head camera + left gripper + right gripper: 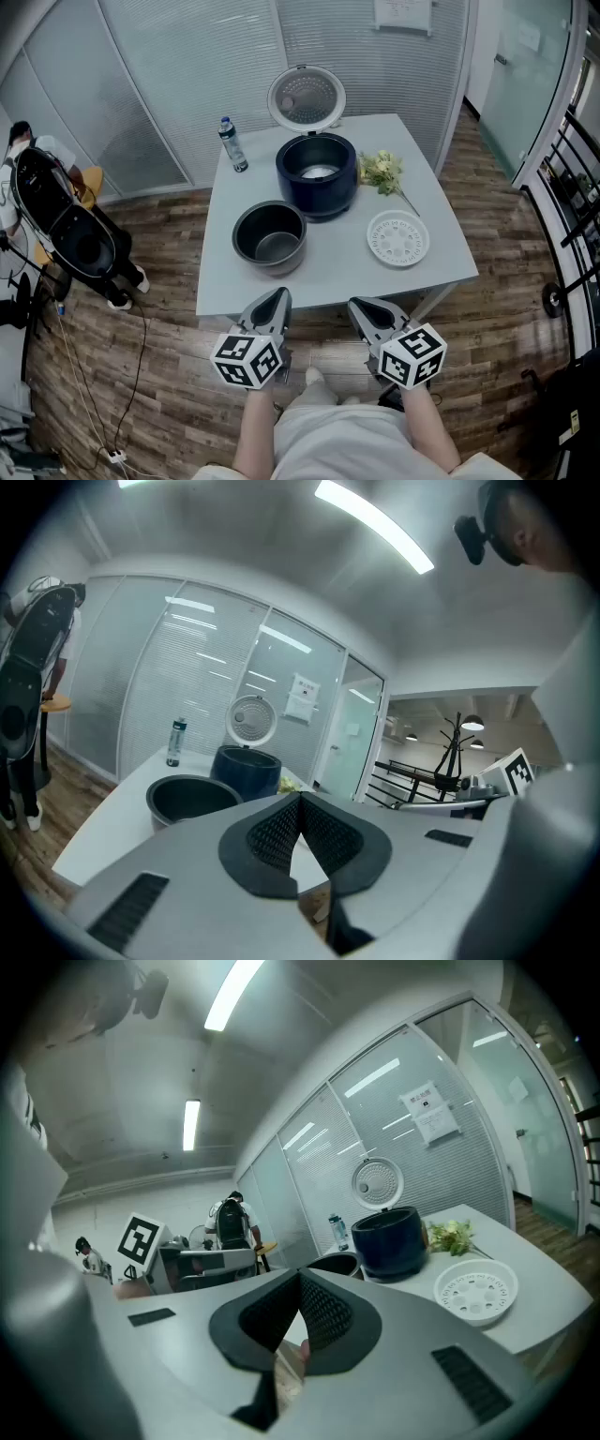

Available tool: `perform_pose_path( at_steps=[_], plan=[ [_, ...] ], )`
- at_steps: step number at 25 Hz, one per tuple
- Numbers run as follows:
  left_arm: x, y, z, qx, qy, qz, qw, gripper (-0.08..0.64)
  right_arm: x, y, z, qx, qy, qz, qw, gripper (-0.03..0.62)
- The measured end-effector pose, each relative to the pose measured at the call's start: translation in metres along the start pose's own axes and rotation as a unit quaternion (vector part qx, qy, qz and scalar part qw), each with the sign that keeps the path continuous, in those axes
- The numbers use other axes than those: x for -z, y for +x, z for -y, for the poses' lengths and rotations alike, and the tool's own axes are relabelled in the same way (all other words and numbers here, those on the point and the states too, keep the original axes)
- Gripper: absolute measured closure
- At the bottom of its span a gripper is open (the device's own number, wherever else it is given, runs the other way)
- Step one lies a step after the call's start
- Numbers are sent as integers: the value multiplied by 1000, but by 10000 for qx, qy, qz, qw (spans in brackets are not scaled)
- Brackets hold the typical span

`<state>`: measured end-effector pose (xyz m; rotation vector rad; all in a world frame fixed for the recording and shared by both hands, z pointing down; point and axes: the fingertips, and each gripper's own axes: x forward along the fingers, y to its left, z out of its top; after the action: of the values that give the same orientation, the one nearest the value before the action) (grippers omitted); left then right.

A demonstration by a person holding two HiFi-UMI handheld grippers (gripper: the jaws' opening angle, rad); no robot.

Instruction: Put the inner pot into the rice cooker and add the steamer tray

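Note:
On the white table (337, 267) a dark blue rice cooker (317, 174) stands with its round lid (306, 97) raised. The dark inner pot (269, 236) sits empty in front of it, to the left. A white steamer tray (397, 237) with holes lies flat on the right. My left gripper (278, 297) and right gripper (360, 307) are both shut with nothing in them, held side by side just short of the table's near edge. The left gripper view shows the pot (190, 797) and cooker (246, 770); the right gripper view shows the tray (475, 1289) and cooker (389, 1237).
A water bottle (232, 144) stands at the table's back left. Green leafy stems (382, 172) lie right of the cooker. A person with a black backpack (66, 225) sits at the far left. Glass partition walls stand behind the table, and a black railing (574, 202) on the right.

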<state>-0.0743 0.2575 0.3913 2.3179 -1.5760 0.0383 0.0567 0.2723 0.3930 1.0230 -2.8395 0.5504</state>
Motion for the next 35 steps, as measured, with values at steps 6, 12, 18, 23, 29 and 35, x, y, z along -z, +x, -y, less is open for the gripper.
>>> perform_pose_path(
  at_steps=[6,12,18,23,29,35],
  plan=[
    [0,-10,-8,-27,-178,49,9998,551,3,0,-6,-158,148,-97,9997,575],
    [3,-15,-16,-72,-215,59,9997,551,8,2,2,47,140,-162,9998,575],
    [9,-11,-24,-5,-284,-12,9996,536,13,3,23,477,154,-228,9985,568],
    [25,-2,-29,141,-470,-423,9979,290,19,15,24,176,382,-505,9978,341],
    [33,-2,-55,-186,-450,-556,9973,290,27,35,31,151,474,-635,9967,341],
    [33,29,-110,-550,-742,-520,9944,290,30,83,64,119,594,-903,9941,341]
  ],
)
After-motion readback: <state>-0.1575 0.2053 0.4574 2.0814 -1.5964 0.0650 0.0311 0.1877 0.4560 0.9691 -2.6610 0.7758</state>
